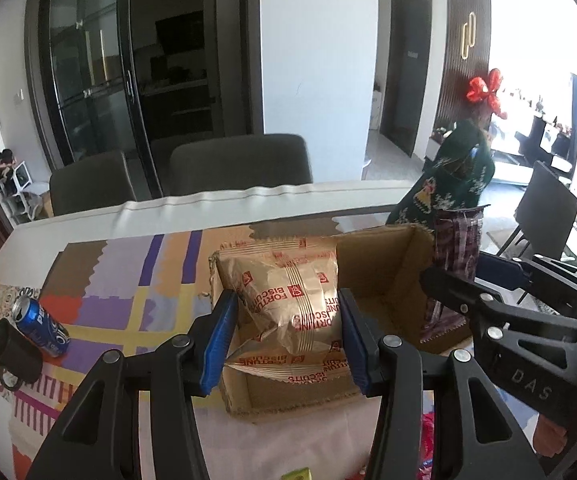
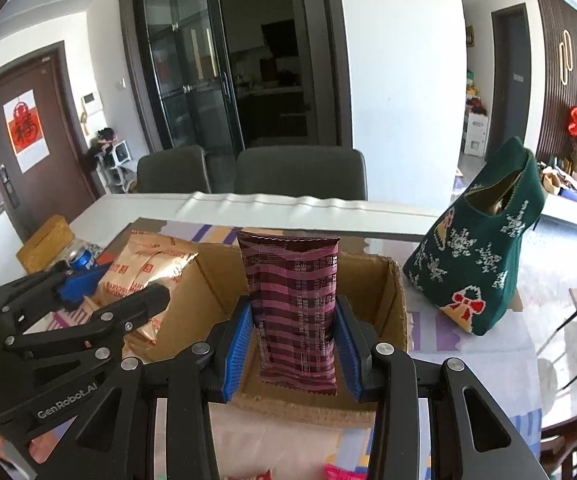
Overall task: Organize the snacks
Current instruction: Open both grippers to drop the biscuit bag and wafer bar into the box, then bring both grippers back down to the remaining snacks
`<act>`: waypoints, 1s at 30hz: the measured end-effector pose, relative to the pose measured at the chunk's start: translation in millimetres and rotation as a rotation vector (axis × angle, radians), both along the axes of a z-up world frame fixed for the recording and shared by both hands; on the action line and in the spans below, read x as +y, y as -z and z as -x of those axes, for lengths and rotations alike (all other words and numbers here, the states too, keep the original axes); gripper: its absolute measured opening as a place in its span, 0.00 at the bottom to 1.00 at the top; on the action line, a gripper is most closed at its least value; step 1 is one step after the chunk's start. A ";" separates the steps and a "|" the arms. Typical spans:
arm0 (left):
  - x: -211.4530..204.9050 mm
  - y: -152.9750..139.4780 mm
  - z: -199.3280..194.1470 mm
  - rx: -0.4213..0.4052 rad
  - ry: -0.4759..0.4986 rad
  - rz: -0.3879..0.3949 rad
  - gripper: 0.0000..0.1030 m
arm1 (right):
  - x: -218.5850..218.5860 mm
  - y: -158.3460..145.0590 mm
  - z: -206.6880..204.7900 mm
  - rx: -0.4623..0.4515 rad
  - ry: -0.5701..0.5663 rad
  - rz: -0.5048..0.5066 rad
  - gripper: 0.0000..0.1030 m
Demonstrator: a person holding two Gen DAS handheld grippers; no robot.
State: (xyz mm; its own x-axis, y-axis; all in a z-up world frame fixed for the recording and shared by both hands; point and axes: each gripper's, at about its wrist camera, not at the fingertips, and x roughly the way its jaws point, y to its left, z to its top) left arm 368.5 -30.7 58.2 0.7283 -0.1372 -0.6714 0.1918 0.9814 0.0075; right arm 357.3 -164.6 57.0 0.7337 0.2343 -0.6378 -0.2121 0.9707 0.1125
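An open cardboard box (image 1: 392, 276) (image 2: 372, 276) stands on the patterned tablecloth. My left gripper (image 1: 288, 340) is shut on a tan Fortune Biscuits packet (image 1: 292, 304) and holds it over the box's left side, above other tan packets (image 1: 288, 370) lying inside. My right gripper (image 2: 294, 344) is shut on a maroon striped snack packet (image 2: 294, 312), held upright over the box's right side. The tan packets (image 2: 148, 276) and the left gripper's fingers (image 2: 84, 280) show at the left of the right wrist view. The maroon packet (image 1: 454, 248) shows at the right of the left wrist view.
A blue Pepsi can (image 1: 42, 326) lies beside a dark mug (image 1: 12, 354) at the table's left. A green knitted Christmas bag (image 2: 484, 264) stands right of the box. Two grey chairs (image 2: 300, 174) stand behind the table. Loose wrappers (image 2: 340, 472) lie near the front edge.
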 end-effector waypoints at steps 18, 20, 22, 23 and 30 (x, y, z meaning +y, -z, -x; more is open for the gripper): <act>6.1 -1.7 52.7 -0.039 -0.022 -0.057 0.74 | -5.2 8.2 31.4 -0.009 0.042 0.030 0.61; 4.8 -3.1 65.7 -0.050 -0.015 -0.057 0.75 | -5.0 6.8 43.7 -0.018 0.035 0.031 0.61; 4.7 -3.9 77.9 -0.059 -0.007 -0.054 0.75 | -5.4 6.7 54.7 -0.021 0.030 0.034 0.61; 4.2 -4.2 84.3 -0.064 -0.003 -0.054 0.75 | -5.6 6.7 59.0 -0.020 0.027 0.033 0.61; -2.2 -0.5 123.3 -0.085 0.037 -0.058 0.75 | -9.3 10.0 99.8 -0.019 0.022 0.036 0.61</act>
